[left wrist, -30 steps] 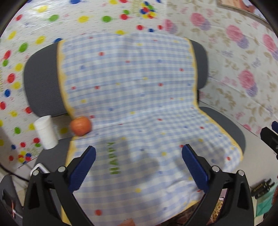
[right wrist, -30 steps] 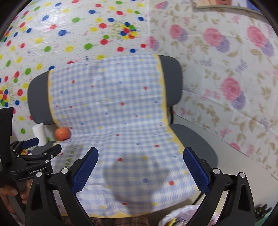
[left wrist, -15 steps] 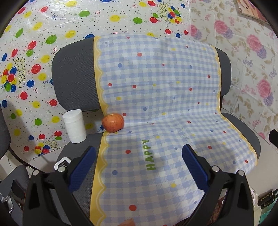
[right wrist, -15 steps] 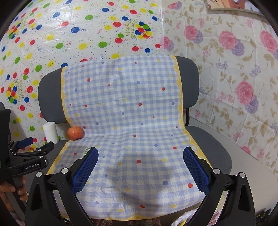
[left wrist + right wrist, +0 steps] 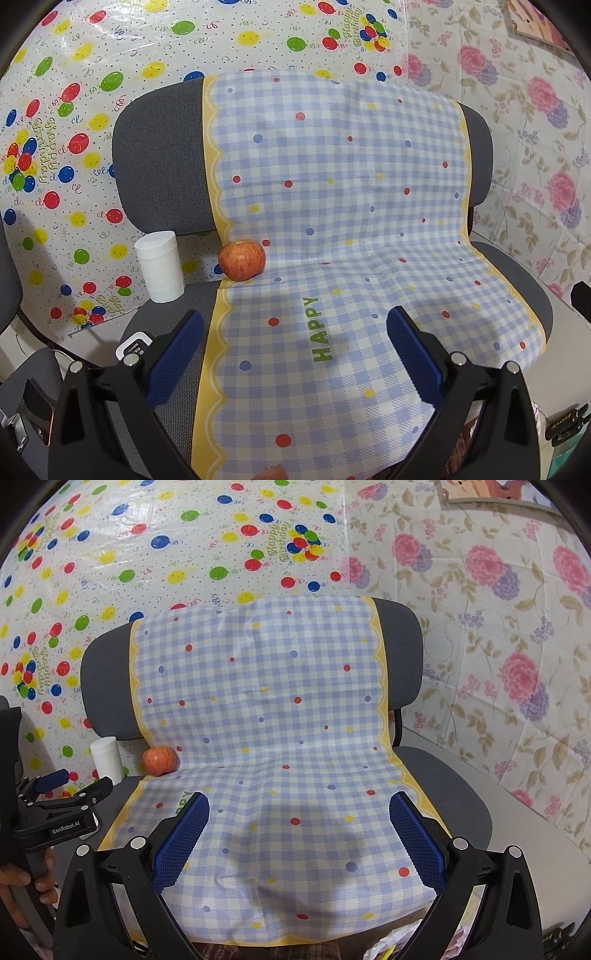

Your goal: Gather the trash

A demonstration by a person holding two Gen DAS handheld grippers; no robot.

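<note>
A red-orange apple (image 5: 242, 265) lies at the back left of a grey chair seat (image 5: 517, 280), on the edge of a blue checked cloth (image 5: 332, 206). A white paper cup (image 5: 160, 271) stands upright just left of it. My left gripper (image 5: 295, 343) is open and empty, above the front of the seat, short of both. My right gripper (image 5: 297, 829) is open and empty over the cloth's middle. In the right wrist view the apple (image 5: 159, 760) and cup (image 5: 107, 758) sit far left, with the left gripper (image 5: 59, 801) below them.
Balloon-print sheet (image 5: 74, 110) and floral sheet (image 5: 498, 627) cover the walls behind the chair. A plastic bag (image 5: 391, 945) shows below the seat's front edge. A white device (image 5: 135, 345) lies at the seat's left edge. Another chair's edge (image 5: 7, 280) is far left.
Both grippers have pulled back and the views have swung, so the chair looks farther and more centred. The apple and cup have not moved. Both grippers stay open.
</note>
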